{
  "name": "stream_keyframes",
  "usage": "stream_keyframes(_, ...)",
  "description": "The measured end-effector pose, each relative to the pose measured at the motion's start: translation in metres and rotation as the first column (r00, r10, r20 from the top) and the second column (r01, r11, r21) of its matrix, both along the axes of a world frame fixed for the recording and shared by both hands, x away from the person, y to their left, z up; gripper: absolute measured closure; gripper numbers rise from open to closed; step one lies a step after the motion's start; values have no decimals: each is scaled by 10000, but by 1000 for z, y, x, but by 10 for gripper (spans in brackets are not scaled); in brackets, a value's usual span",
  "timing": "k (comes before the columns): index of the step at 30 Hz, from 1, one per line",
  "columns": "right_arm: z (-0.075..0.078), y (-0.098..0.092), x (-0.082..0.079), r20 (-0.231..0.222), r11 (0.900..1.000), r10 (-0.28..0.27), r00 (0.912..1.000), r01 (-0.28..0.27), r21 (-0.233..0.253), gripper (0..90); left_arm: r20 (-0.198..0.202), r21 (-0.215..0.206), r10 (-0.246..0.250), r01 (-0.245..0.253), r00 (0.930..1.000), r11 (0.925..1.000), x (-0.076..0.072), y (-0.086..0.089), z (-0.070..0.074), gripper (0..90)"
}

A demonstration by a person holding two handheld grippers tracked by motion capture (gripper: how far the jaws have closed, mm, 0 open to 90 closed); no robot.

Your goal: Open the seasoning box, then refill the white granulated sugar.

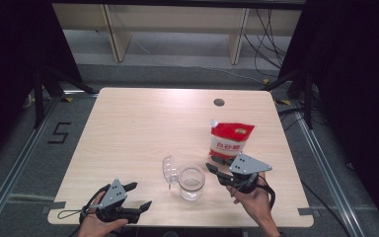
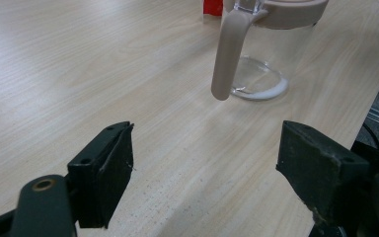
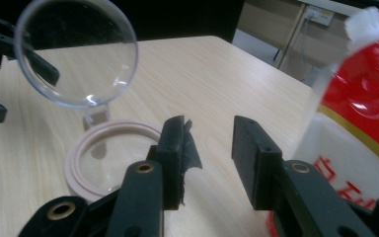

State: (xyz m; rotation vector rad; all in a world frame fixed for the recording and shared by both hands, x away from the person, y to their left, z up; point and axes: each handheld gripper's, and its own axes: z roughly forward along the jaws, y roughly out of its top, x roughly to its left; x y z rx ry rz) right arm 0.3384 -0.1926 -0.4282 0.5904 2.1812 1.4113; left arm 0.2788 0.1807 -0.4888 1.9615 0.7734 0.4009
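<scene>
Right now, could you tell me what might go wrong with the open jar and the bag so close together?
1. The jar stands near the table's front edge; a nudge from the open right claw could probably push it off.
2. Its flipped-up clear lid sticks out and may catch a claw.
3. The upright red-and-white bag, torn open on top, could tip and spill.

A pale wooden table point(image 1: 143, 128) with a small round hole point(image 1: 219, 102) near its far edge stands on grey floor point(image 1: 24, 168) marked "5" point(image 1: 59, 132), flanked by black curtains point(image 1: 10, 54), with cables point(image 1: 266, 34) and light shelving point(image 1: 177, 19) behind.
</scene>
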Motion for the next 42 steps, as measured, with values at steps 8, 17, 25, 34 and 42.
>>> stream_keyframes(8,-8,-21,6,-176,9970,-764,9969,766,101,549,-118,-204,4,-6,9999,9998,-2,-6,2,211)
stream_keyframes(17,-12,-47,10,-301,9872,-1533,9877,1544,392,408,-105,-253,-115,112,9999,9996,0,-11,4,193)
stream_keyframes(25,-20,-66,12,-617,9772,-2077,9762,2099,318,335,-182,-261,-67,62,9998,9996,0,-13,3,187)
stream_keyframes(34,-37,-78,23,-1595,9674,-2445,9565,2518,272,247,-114,-192,-45,42,9999,9998,0,-10,4,187)
stream_keyframes(42,-40,-84,28,-1448,9590,-2755,9503,2820,267,223,-136,-245,-135,132,9998,9996,1,-11,3,187)
